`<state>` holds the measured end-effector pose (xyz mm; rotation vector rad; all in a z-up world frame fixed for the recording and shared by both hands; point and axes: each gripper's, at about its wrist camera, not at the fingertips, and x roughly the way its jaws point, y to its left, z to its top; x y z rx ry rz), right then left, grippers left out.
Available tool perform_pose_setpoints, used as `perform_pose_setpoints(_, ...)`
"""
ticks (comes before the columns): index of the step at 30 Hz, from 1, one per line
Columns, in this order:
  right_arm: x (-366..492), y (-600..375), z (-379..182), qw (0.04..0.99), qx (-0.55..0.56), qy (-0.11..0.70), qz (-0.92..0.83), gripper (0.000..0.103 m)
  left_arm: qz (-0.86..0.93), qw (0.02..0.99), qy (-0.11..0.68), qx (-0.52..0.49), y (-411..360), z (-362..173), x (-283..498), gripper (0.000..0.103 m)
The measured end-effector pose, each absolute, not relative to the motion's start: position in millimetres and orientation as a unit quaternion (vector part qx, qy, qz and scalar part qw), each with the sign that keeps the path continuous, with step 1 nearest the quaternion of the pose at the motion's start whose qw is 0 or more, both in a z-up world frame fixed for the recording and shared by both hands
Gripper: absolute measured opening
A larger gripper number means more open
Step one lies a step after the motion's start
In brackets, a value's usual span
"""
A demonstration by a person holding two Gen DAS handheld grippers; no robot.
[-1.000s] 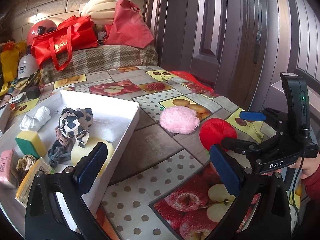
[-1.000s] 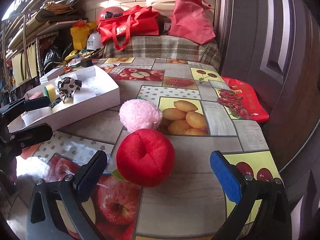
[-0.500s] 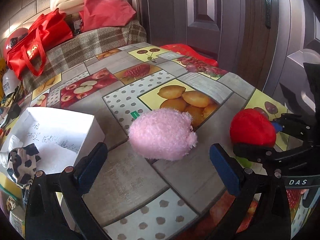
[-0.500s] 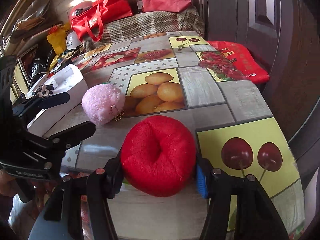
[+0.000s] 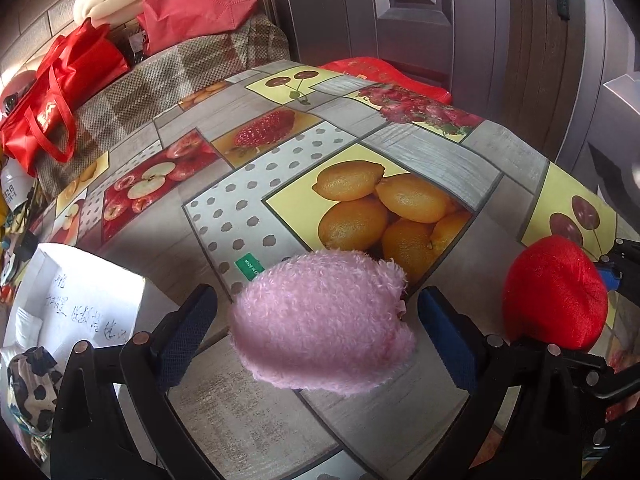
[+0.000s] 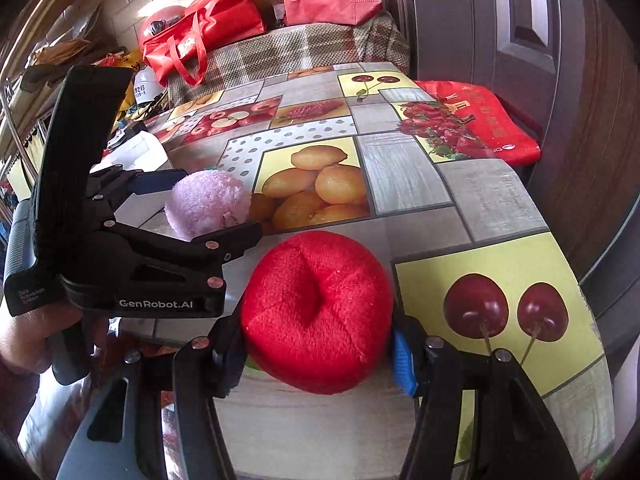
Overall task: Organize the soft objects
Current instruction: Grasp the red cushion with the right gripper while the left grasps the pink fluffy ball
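Jaws of the right gripper [image 6: 318,350] are clamped on the red plush ball [image 6: 316,312], squeezing its sides so the soft stuffing cannot slip; the ball rests on the bench [image 6: 404,184]. From it, the pink fluffy ball [image 5: 324,320] lies at ten o'clock, bracketed by the left gripper [image 5: 316,340], whose jaws stand apart, not yet pressing. Both tools reach in low and level. The white box [image 5: 80,304] waits at nine o'clock.

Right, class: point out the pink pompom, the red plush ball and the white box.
pink pompom [image 5: 320,320], left wrist view, middle of its fluffy body.
red plush ball [image 6: 320,312], right wrist view, beside its centre dimple.
white box [image 5: 86,304], left wrist view, inner wall with handwriting.
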<state>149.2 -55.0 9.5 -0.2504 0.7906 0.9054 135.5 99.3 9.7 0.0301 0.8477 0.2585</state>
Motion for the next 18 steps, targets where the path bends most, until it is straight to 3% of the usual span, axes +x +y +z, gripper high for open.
perform_pose_setpoints(1,149.5,-54.7,9.4,0.817,-0.117,0.371,0.425,0.059,0.119,0.903,0.413,0.013,99.1,8.6,136.3,0.082)
perform_pose_setpoints(3,150.2,-54.8,9.3,0.817,-0.117,0.371,0.425,0.059,0.114,0.904,0.412,0.011,98.4,8.8,136.1,0.071)
perform_pose_setpoints(10,150.9,-55.5,9.7,0.819,-0.118,0.37,0.422,0.059,0.104,0.913,0.394,-0.003,99.5,13.9,129.6,0.067)
perform_pose_setpoints(18,152.3,-66.7,15.9,0.835,-0.089,0.355,0.41,0.059,0.129,0.942,0.31,-0.016,101.5,34.8,97.5,0.067)
